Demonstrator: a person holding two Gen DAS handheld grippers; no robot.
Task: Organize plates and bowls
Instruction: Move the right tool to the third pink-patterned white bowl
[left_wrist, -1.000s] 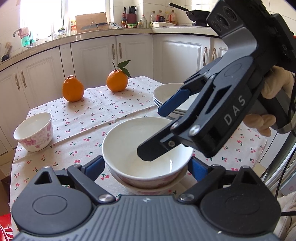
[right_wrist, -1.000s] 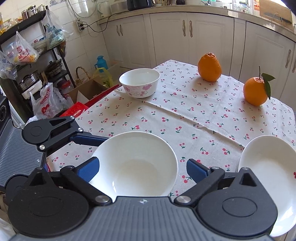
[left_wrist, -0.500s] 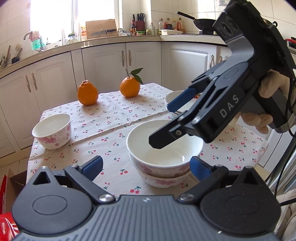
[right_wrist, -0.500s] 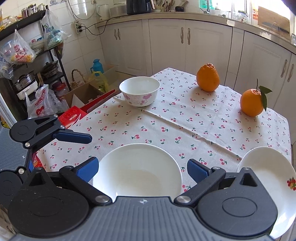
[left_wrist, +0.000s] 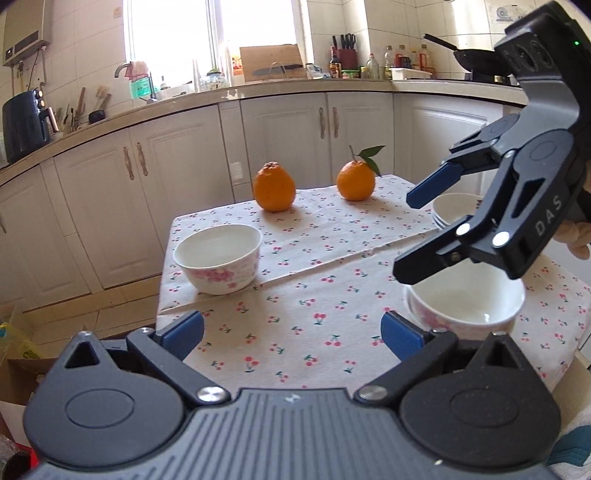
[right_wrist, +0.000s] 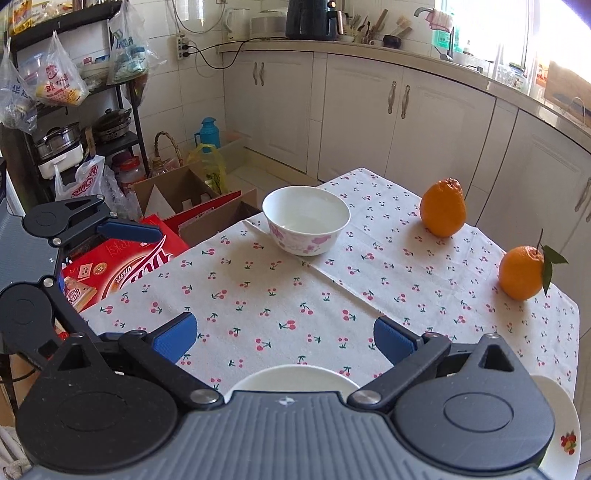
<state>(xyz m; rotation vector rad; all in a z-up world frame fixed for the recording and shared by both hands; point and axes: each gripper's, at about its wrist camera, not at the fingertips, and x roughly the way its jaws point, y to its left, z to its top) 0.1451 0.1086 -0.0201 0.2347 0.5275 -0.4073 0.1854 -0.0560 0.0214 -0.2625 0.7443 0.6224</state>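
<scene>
A white bowl with pink flowers (left_wrist: 218, 256) stands alone near the table's left edge; it also shows in the right wrist view (right_wrist: 306, 219). Two stacked flowered bowls (left_wrist: 466, 304) sit at the near right, their rim (right_wrist: 291, 376) just under the right gripper. A stack of white plates (left_wrist: 452, 212) lies behind them; its edge shows in the right wrist view (right_wrist: 559, 424). My left gripper (left_wrist: 291, 332) is open and empty above the cloth. My right gripper (right_wrist: 284, 338) is open and empty, seen above the stacked bowls (left_wrist: 413, 236).
Two oranges (left_wrist: 274, 187) (left_wrist: 356, 180) sit at the table's far side. The table wears a cherry-print cloth (right_wrist: 295, 295). Boxes and bags (right_wrist: 122, 254) crowd the floor beside the table. White cabinets (left_wrist: 280, 133) run behind.
Both grippers have pulled up and back from the stacked bowls. The left gripper has swung left, so the lone bowl is now ahead of it.
</scene>
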